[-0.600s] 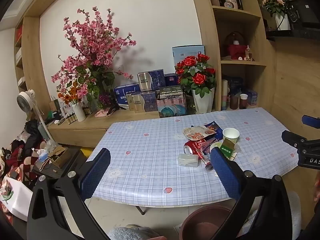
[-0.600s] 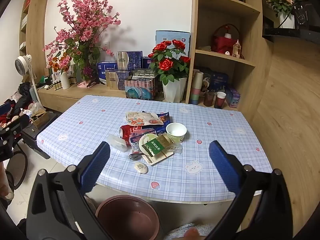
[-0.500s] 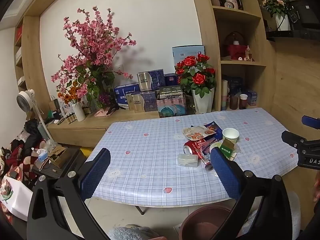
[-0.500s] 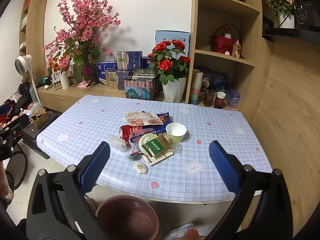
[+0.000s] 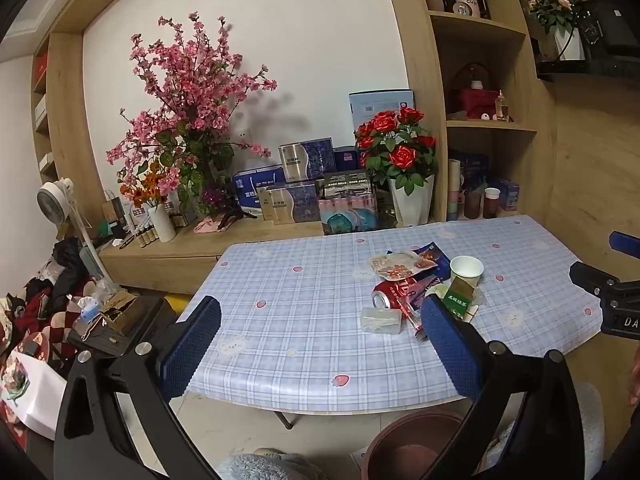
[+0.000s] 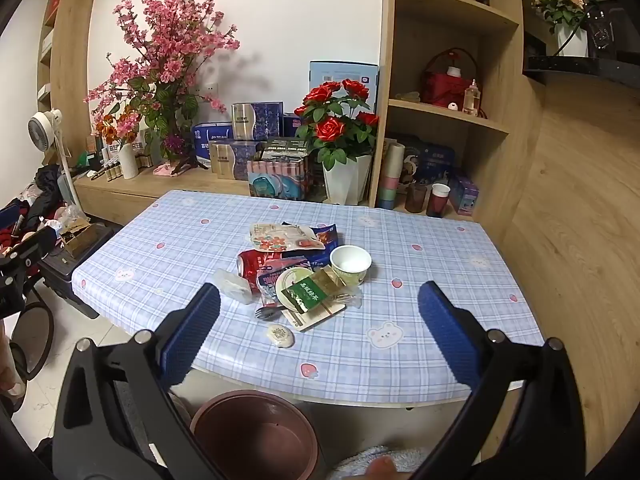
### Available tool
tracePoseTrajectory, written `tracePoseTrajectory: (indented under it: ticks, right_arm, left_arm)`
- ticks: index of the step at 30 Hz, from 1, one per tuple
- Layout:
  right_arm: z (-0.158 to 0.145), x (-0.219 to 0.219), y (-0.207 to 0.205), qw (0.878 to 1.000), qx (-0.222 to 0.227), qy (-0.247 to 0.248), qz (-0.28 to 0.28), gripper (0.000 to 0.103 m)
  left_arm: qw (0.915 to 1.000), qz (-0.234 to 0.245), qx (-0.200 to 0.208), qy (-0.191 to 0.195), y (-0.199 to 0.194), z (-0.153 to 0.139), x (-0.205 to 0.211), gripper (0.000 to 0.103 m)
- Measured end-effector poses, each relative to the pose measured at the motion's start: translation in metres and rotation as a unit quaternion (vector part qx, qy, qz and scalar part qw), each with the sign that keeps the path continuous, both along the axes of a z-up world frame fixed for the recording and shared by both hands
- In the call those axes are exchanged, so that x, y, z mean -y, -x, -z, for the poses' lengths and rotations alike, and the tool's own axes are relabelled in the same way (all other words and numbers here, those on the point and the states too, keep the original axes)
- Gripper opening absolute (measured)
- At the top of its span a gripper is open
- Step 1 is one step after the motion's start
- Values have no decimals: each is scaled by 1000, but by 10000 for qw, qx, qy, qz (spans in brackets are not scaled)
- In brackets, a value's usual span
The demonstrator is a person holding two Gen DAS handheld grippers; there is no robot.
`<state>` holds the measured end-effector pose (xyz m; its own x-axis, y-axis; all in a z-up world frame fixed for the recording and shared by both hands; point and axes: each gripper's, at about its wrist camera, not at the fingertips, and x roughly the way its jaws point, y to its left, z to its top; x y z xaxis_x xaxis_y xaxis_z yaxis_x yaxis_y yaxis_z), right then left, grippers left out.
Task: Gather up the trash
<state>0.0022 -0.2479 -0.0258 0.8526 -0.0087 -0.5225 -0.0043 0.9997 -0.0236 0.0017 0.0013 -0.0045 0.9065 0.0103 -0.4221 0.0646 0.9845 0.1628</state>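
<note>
A heap of trash lies on the checked tablecloth: a crushed red can (image 6: 249, 267), a white paper cup (image 6: 351, 263), a green tea packet (image 6: 310, 292), a flowered wrapper (image 6: 282, 237), a clear plastic box (image 5: 381, 320), a small round packet (image 6: 280, 335) and a plastic fork (image 6: 270, 312). A brown bin (image 6: 256, 436) stands on the floor below the table's near edge. My right gripper (image 6: 319, 336) hangs open before the table, nothing between its fingers. My left gripper (image 5: 320, 344) is open too, off to the left of the heap, also empty.
The table (image 6: 440, 248) is backed by a low wooden shelf with boxes, a vase of red roses (image 6: 346, 128) and pink blossoms (image 6: 168, 48). Clutter and a fan (image 5: 56, 200) fill the floor at left. A wooden wall (image 6: 580, 200) closes the right side.
</note>
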Motion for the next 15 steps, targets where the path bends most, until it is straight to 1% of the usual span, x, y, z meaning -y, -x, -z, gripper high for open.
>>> tracePoseTrajectory:
  ticks: [15]
  right_arm:
    - [0, 0, 1, 10000, 1, 11, 1, 98]
  left_arm:
    - [10000, -54, 29, -50, 2, -1, -5, 98]
